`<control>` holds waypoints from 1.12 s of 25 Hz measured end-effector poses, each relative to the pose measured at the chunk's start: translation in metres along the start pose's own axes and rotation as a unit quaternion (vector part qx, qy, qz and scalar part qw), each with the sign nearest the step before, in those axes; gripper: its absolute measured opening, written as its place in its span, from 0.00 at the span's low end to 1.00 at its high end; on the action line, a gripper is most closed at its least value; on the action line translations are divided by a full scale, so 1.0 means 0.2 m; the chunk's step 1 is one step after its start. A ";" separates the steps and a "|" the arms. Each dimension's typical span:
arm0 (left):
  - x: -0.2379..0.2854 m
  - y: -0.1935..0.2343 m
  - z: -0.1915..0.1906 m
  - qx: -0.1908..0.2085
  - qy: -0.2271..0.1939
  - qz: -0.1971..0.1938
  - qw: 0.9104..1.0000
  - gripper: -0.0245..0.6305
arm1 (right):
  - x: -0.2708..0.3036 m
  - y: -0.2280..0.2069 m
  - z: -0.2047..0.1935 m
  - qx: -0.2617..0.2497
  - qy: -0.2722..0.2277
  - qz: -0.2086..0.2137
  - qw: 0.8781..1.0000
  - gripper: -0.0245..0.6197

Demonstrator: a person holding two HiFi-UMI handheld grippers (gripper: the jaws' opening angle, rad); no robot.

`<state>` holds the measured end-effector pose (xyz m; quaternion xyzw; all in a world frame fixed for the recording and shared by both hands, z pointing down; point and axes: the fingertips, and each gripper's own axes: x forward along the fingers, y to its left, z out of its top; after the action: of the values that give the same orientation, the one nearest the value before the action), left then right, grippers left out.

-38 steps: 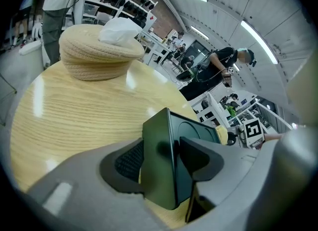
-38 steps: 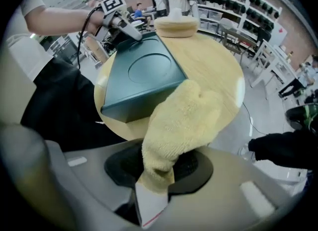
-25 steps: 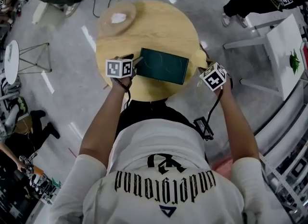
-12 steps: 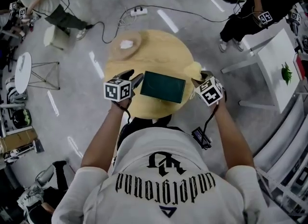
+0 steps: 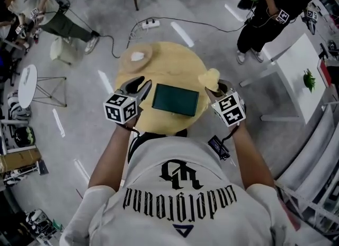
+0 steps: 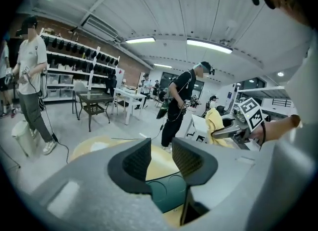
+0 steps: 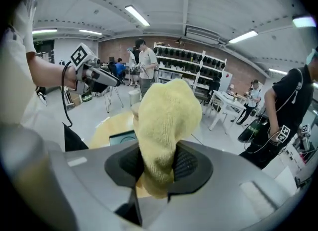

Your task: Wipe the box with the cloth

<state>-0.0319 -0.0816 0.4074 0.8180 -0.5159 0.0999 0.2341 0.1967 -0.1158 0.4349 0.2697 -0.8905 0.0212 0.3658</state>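
The right gripper (image 7: 158, 168) is clamped on the yellow cloth (image 7: 166, 120). The left gripper (image 6: 161, 158) has nothing between its jaws, which have just been closing and stand partly apart. The dark green box (image 5: 176, 99) lies flat on the round wooden table (image 5: 175, 60), between the two grippers in the head view.

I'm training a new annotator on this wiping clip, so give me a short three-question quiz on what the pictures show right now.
1. Multiple choice: the right tongs grip A) nothing, B) the yellow cloth, C) a sponge.
2. True or false: the cloth lies spread over the green box.
3. Short answer: what does the box rest on?
Key: 1 B. 2 False; the cloth is held clear of the box. 3 The round wooden table.
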 end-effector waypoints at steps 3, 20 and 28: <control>-0.05 -0.06 0.06 0.008 -0.022 -0.001 1.000 0.21 | -0.09 0.03 0.06 0.004 -0.025 -0.003 1.000 0.22; -0.25 -0.24 0.22 0.060 -0.060 -0.027 0.996 0.05 | -0.30 0.15 0.21 0.028 -0.086 -0.024 0.996 0.22; -0.47 -0.21 0.22 0.081 -0.062 -0.075 0.992 0.05 | -0.40 0.35 0.32 0.051 -0.102 -0.072 0.991 0.22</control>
<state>-0.0396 -0.0128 0.3190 0.8751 -0.4572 0.0725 0.1412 0.1683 -0.0329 0.3464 0.3521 -0.8991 0.0132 0.2597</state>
